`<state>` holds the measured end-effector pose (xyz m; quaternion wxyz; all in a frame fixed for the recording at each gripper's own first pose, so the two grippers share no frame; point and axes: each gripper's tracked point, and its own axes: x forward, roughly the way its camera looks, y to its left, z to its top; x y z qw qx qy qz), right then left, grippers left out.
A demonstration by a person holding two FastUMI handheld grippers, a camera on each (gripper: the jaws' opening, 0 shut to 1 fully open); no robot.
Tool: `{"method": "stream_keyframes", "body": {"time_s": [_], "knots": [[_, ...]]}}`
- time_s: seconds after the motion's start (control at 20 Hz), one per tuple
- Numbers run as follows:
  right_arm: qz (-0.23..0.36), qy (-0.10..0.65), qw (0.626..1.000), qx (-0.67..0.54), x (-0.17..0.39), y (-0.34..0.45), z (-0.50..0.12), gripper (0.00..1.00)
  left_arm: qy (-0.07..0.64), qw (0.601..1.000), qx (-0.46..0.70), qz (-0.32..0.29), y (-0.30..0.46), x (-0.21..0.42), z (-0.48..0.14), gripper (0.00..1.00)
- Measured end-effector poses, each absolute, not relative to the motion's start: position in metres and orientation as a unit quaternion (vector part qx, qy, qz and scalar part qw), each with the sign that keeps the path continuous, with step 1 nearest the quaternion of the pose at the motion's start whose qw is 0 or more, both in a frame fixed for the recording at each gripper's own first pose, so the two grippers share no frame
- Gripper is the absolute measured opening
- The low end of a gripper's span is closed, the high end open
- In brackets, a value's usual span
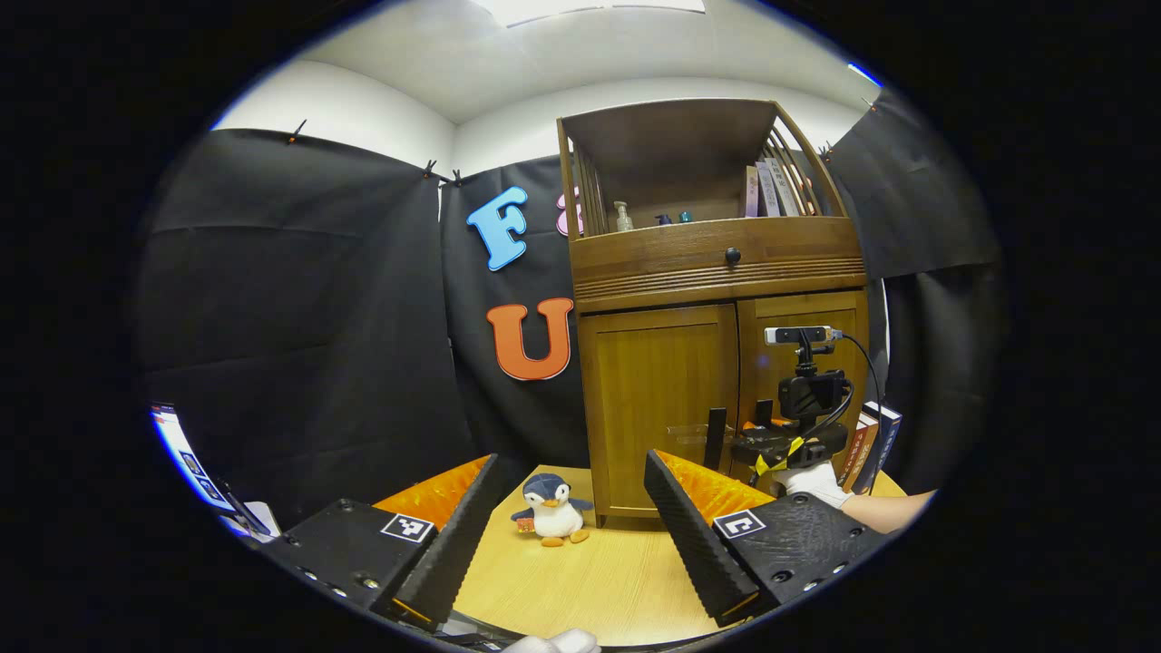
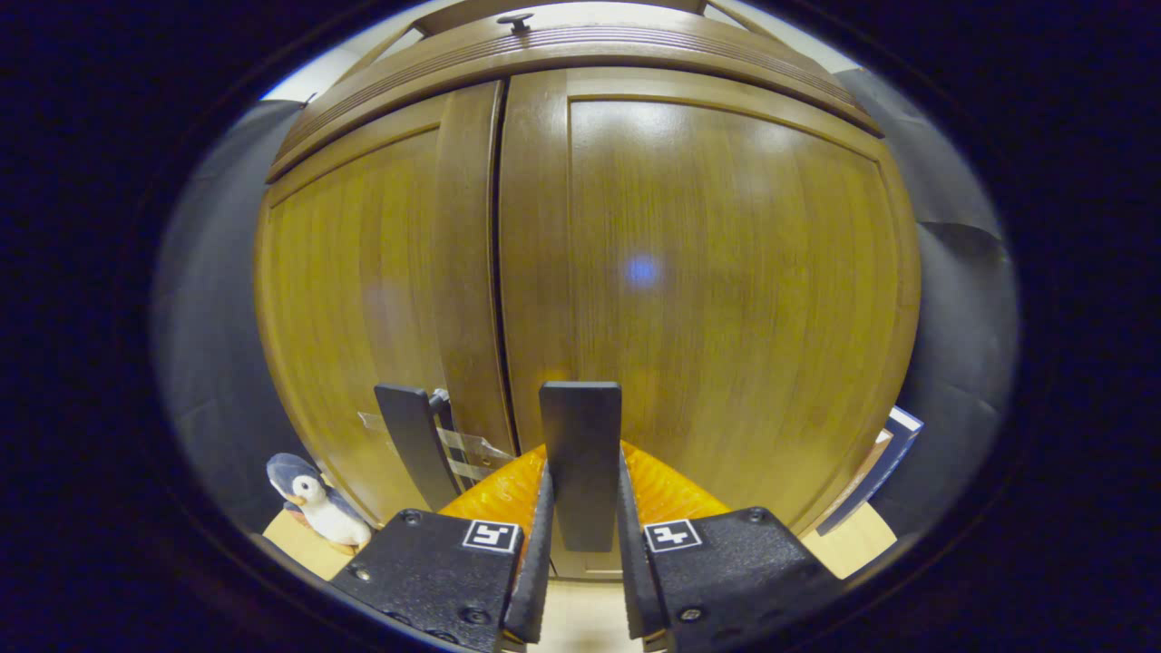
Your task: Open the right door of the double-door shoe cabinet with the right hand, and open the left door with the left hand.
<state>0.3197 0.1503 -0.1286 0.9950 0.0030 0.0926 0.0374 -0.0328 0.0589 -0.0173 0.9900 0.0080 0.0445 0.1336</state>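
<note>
The wooden shoe cabinet point(image 1: 717, 299) stands on the table with both doors flush and closed. My left gripper point(image 1: 571, 458) hangs open well in front of the left door point(image 1: 658, 408), nothing between its fingers. A gloved hand holds my right gripper point(image 1: 780, 444) against the right door point(image 1: 803, 313). In the right gripper view, my right gripper point(image 2: 580, 467) is shut on the right door's dark upright handle point(image 2: 580, 435). The left door's handle point(image 2: 413, 444) stands just left of the seam between the left door point(image 2: 363, 290) and right door point(image 2: 726, 272).
A penguin plush point(image 1: 551, 510) sits on the wooden table point(image 1: 590, 571) by the cabinet's left front corner, also the plush point(image 2: 313, 499) at lower left. Books point(image 1: 871, 440) lean at the cabinet's right side. Above the doors is a drawer with a knob point(image 1: 733, 256).
</note>
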Motion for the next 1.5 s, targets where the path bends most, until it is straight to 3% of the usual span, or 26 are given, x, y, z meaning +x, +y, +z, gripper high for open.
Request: {"method": "stream_keyframes", "body": {"time_s": [0.45, 1.5], "knots": [[0.055, 0.099, 0.994, -0.008, 0.296, 0.146, -0.131, 0.35, 0.035, 0.991, 0.004, 0.129, 0.064, -0.044, -0.015, 0.96], [0.066, 0.093, 0.993, -0.018, 0.166, 0.076, -0.134, 0.32, 0.032, 0.998, -0.005, 0.053, 0.026, -0.047, -0.025, 0.96]]}}
